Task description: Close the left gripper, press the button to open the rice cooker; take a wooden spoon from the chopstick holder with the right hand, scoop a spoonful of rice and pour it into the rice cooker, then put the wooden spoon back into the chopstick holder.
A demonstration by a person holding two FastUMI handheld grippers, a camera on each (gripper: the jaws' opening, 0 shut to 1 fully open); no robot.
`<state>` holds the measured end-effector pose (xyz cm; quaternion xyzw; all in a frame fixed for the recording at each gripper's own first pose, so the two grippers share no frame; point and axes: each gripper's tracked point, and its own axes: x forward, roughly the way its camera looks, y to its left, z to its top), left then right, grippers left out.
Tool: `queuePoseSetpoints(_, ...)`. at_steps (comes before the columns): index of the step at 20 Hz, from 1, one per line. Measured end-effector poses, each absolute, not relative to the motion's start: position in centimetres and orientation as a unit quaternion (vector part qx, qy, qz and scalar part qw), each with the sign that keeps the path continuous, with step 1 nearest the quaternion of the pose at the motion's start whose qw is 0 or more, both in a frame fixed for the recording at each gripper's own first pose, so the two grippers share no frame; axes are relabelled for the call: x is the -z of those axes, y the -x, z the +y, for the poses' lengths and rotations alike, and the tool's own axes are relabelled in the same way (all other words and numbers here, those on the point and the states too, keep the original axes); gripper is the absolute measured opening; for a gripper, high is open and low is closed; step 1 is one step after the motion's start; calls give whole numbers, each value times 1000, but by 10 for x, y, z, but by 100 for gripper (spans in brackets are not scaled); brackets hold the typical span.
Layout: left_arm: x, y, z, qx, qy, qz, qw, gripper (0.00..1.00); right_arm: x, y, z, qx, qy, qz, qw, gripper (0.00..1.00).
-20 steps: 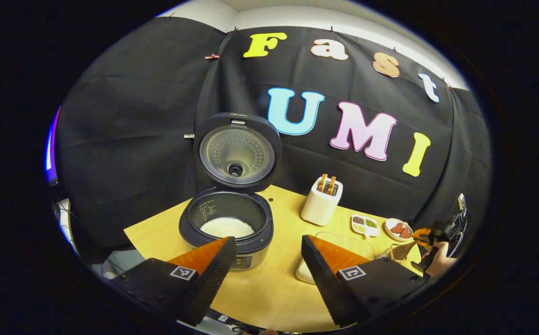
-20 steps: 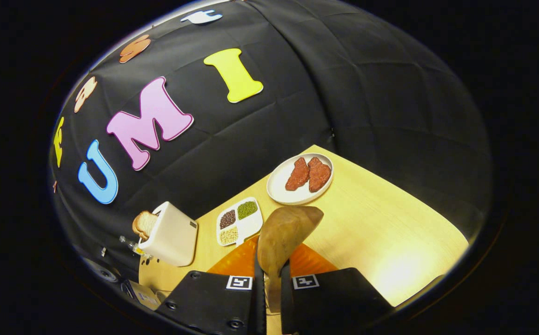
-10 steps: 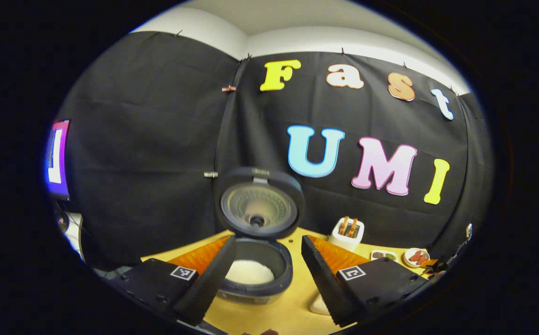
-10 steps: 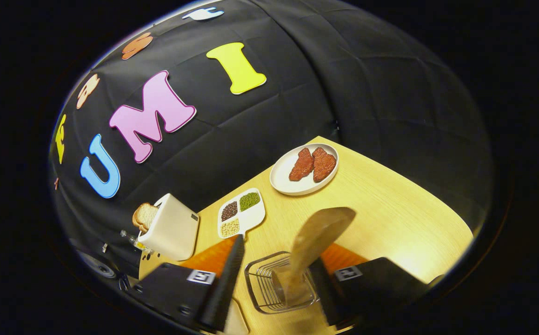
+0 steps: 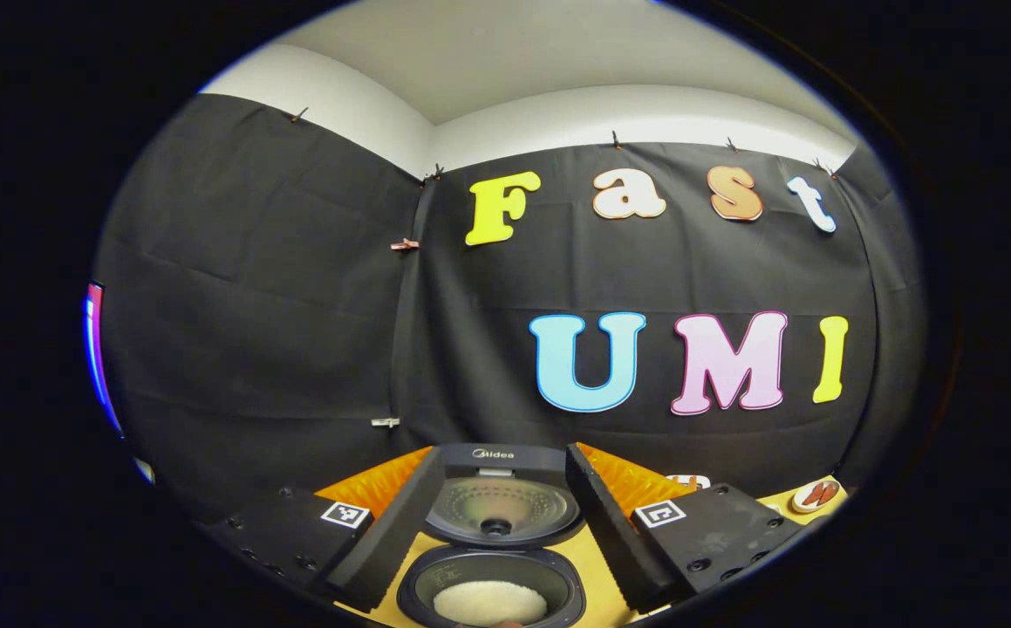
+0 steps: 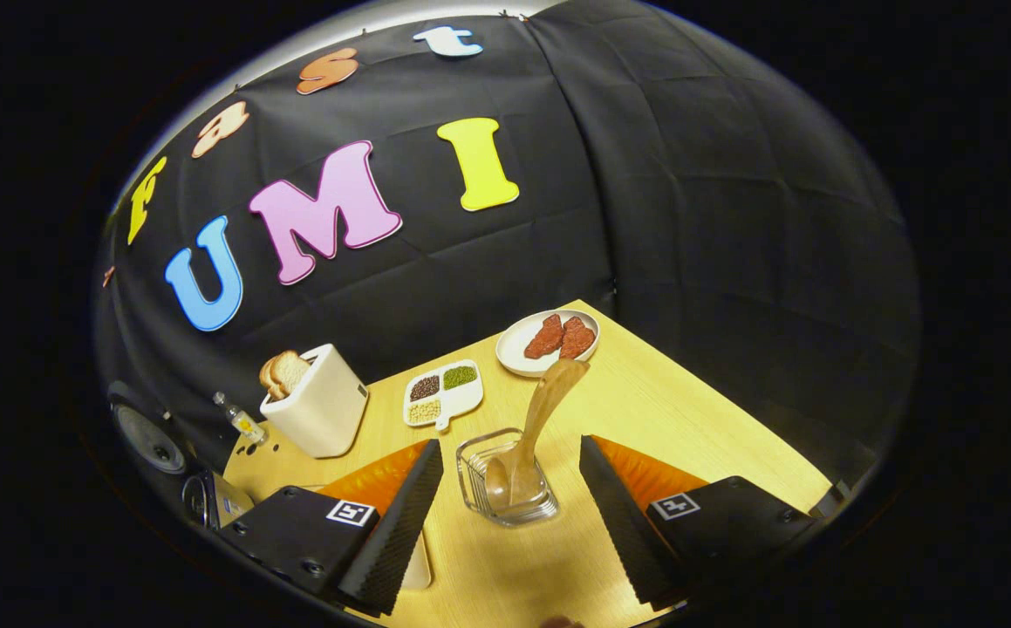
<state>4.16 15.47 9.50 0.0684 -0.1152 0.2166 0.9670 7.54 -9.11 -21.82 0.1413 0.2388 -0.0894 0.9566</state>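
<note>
Right gripper view: the right claw (image 6: 509, 488) stands apart, low in frame, around the clear wire-ribbed chopstick holder (image 6: 505, 480) on the pale wooden counter (image 6: 688, 410), where the brown wooden spoon (image 6: 540, 423) leans, seemingly bowl uppermost. Left gripper view: the left claw (image 5: 505, 510), also apart, frames the dark round rice cooker (image 5: 492, 580), lid raised, white rice (image 5: 489, 602) inside, at bottom centre.

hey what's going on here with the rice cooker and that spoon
A person is working with a claw in each hand, and the job looks nearly done. The rice cooker stands open, lid up, with white rice in its pot. The wooden spoon stands in the wire chopstick holder, leaning toward the plate of meat. The right claw is open just short of the holder, gripping nothing. The left claw is open too, facing the cooker.
</note>
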Motion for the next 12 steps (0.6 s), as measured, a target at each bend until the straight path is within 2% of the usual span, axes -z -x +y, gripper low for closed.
queuePoseSetpoints(3, -109, -60, 174, -194, -89, -129, 968, 92, 199, -39, -73, 87, -126, 228, 962, 98)
queuePoseSetpoints(5, -119, -72, 184, -181, -103, -143, 968, 94, 187, -15, -64, 87, -109, 217, 966, 98)
queuePoseSetpoints(6, -125, -77, 188, -172, -107, -152, 967, 92, 183, -4, -59, 89, -103, 217, 967, 98)
queuePoseSetpoints(8, -128, -97, 192, -153, -113, -159, 969, 94, 176, 16, -47, 93, -102, 215, 967, 98)
queuePoseSetpoints(12, -112, -136, 202, -137, -115, -128, 976, 92, 162, 41, -38, 103, -83, 198, 971, 98)
